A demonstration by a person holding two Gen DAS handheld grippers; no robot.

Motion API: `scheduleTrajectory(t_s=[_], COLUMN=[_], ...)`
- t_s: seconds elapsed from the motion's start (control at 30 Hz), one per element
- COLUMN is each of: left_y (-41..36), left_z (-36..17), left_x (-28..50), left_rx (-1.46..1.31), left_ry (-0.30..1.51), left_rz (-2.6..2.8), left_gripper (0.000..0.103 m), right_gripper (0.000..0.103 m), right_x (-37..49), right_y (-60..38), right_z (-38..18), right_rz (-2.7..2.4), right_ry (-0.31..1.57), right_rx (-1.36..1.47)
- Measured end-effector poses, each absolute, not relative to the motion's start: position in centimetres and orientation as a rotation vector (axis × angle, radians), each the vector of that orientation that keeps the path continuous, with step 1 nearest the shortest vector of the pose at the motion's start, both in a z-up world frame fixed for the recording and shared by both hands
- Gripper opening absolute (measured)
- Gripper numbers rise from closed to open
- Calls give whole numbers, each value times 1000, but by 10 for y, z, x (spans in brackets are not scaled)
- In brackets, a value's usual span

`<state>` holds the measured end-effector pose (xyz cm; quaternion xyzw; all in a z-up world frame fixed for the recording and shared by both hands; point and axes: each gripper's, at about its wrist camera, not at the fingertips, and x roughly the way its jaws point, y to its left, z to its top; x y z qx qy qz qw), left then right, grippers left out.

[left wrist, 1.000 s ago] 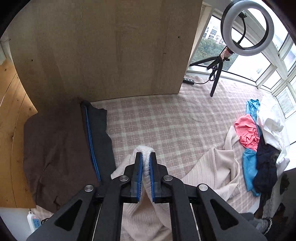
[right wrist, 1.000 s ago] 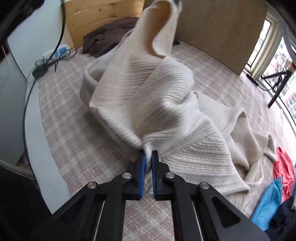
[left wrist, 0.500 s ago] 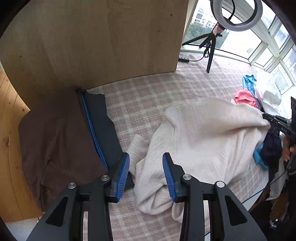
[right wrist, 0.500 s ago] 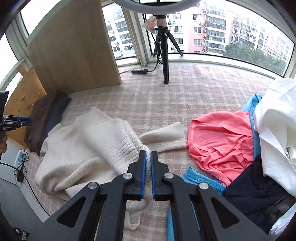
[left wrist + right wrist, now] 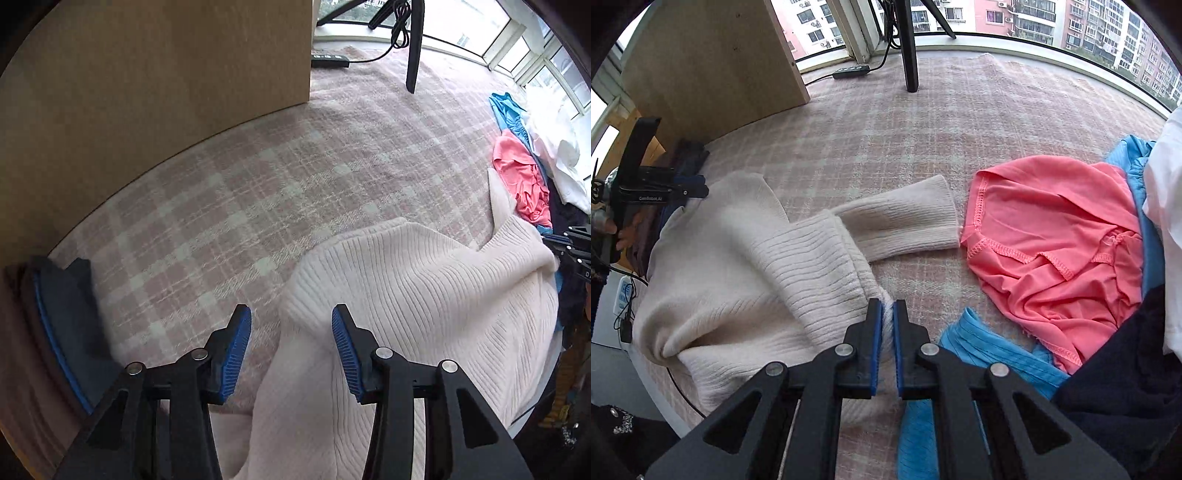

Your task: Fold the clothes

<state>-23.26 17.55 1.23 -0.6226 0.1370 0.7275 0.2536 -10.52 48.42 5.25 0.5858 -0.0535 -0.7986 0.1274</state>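
A cream ribbed sweater [image 5: 424, 295] [image 5: 757, 266] lies spread on the pink plaid blanket [image 5: 277, 177]. My left gripper [image 5: 291, 350] is open, its jaws either side of the sweater's near left corner without gripping it. My right gripper [image 5: 888, 332] is shut on a bunched edge of the sweater, low over the blanket. One sleeve [image 5: 905, 221] stretches right toward a coral garment [image 5: 1052, 229]. The left gripper [image 5: 661, 188] shows at the left edge of the right wrist view, and the right gripper [image 5: 572, 247] at the right edge of the left wrist view.
Folded brown and dark clothes [image 5: 55, 332] are stacked at the left. A wooden board [image 5: 147, 92] stands behind. A tripod leg [image 5: 908, 44] and power strip [image 5: 851, 70] sit near the window. Blue [image 5: 979, 354], navy [image 5: 1126, 369] and white [image 5: 1163, 177] garments are piled at the right.
The left gripper let go of the sweater, opened, and dropped low beside its left corner. The right gripper, still shut on the sweater, pulled it flat toward the clothes pile.
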Motion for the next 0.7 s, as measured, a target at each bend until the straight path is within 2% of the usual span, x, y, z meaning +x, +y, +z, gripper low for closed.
scheduleTrajectory(t_s=[0.2,0.27,0.3,0.4,0.43,0.7], left_y=[200,206,207,210,210,188], left_z=[-1,-1,0,2,3,40], left_x=[-229,-223,-221,-213,-211,-175], left_rx=[-1649,-1613,-1601,-1570,-1566,-1454], left_ry=[444,500,509,525,525,454], left_rz=[1931,1946,1947,1948,1951,2036], left_gripper=[43,43,43,22,11,8], right_gripper=[11,25,29,31,31,31], right_x=[-107,-107,-106,-106,-106,-102], right_y=[489,490,490,491,491,489], right_z=[43,41,39,34,32,34], right_rz=[-2275,-2273,-2275,-2249,-2232,-2065], right_ry=[-223,-232,-232,-259,-279,-437], right_rx=[1710,1706,1704,1706,1705,1620])
